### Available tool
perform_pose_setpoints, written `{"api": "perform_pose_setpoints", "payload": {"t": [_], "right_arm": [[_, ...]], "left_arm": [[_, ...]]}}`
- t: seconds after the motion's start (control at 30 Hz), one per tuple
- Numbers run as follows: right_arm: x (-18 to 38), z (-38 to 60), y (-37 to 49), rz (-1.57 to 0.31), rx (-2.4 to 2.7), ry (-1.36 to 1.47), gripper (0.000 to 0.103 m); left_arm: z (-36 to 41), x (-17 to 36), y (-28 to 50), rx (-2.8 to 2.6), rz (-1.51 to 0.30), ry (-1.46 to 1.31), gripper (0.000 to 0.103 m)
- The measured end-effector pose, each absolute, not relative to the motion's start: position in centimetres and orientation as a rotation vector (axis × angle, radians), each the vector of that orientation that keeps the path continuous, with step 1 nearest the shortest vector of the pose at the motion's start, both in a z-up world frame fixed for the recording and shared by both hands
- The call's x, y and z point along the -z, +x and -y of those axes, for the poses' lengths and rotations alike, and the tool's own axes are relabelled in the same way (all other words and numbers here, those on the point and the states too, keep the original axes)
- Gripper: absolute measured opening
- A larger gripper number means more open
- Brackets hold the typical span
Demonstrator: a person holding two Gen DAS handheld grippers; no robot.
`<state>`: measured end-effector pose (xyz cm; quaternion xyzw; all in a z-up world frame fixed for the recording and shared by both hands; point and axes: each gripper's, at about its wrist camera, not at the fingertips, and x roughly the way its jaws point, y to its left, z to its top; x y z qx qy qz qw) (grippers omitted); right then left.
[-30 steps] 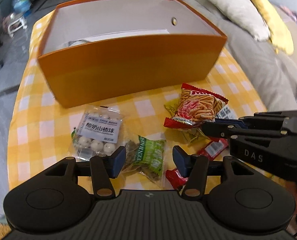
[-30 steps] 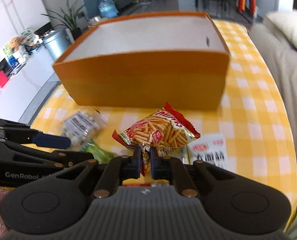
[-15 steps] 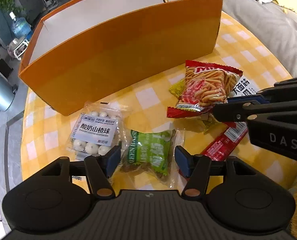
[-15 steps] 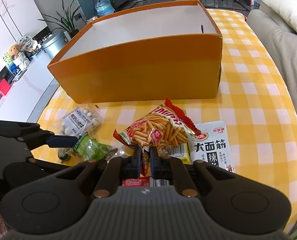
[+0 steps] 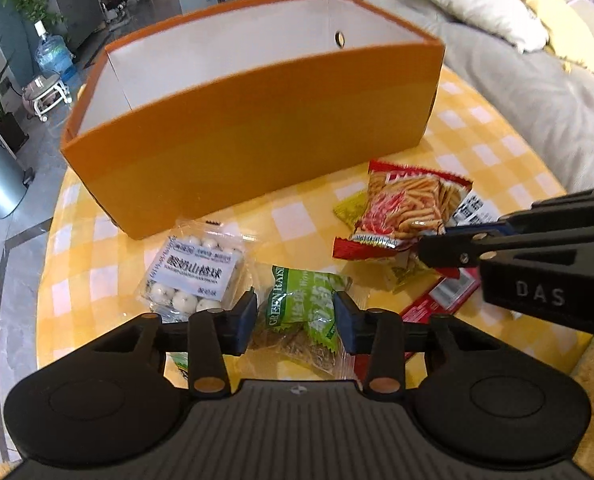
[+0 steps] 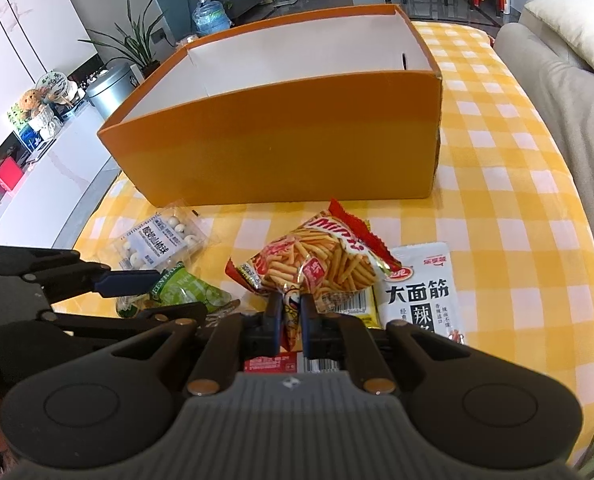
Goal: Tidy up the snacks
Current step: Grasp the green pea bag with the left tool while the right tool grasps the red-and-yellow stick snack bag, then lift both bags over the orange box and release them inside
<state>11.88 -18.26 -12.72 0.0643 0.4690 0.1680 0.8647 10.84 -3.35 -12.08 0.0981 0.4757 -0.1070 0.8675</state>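
A large orange box (image 5: 257, 136) with a white inside stands open on the yellow checked table; it also shows in the right wrist view (image 6: 289, 152). My right gripper (image 6: 291, 322) is shut on the lower edge of a red bag of snack sticks (image 6: 321, 264), which also shows in the left wrist view (image 5: 405, 208). My left gripper (image 5: 295, 320) is open, its jaws on either side of a green snack packet (image 5: 303, 308) lying on the table. A clear pack of white balls (image 5: 195, 272) lies just left of it.
A white packet with black Chinese writing (image 6: 419, 288), a yellow packet (image 5: 349, 212) and a red stick wrapper (image 5: 441, 296) lie under and beside the red bag. A grey sofa (image 5: 529, 92) with cushions runs along the table's right side.
My left gripper has closed in on the green packet, which now sits between its jaws. My right gripper keeps its hold on the red bag; both views have shifted slightly.
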Motion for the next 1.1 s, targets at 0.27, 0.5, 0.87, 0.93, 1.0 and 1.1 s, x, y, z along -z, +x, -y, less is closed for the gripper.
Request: {"api": "perform_pose_setpoints", "payload": {"t": [0.27, 0.5, 0.87, 0.93, 1.0, 1.1], "right_arm": [[11.5, 18.5, 11.3, -0.952, -0.347, 0.13, 0.004], [8.7, 18.4, 10.1, -0.867, -0.334, 0.105, 0.003], [4.3, 18.3, 9.2, -0.76, -0.323, 0.068, 0.003], [3.6, 18.3, 9.5, -0.742, -0.322, 0.06, 0.003], [3.0, 18.3, 9.9, -0.726, -0.327, 0.047, 0.003], [2.1, 18.3, 11.0, -0.703, -0.336, 0.024, 0.003]], "left_arm": [[2.8, 9.3, 9.8, 0.213, -0.921, 0.155, 0.045], [1.9, 6.1, 9.4, 0.198, -0.829, 0.124, 0.045], [1.3, 1.7, 11.2, 0.204, -0.698, 0.138, 0.045], [1.2, 1.2, 11.9, 0.208, -0.684, 0.154, 0.045], [1.2, 0.5, 12.9, 0.21, -0.671, 0.169, 0.045], [1.1, -0.3, 14.4, 0.209, -0.655, 0.188, 0.045]]}}
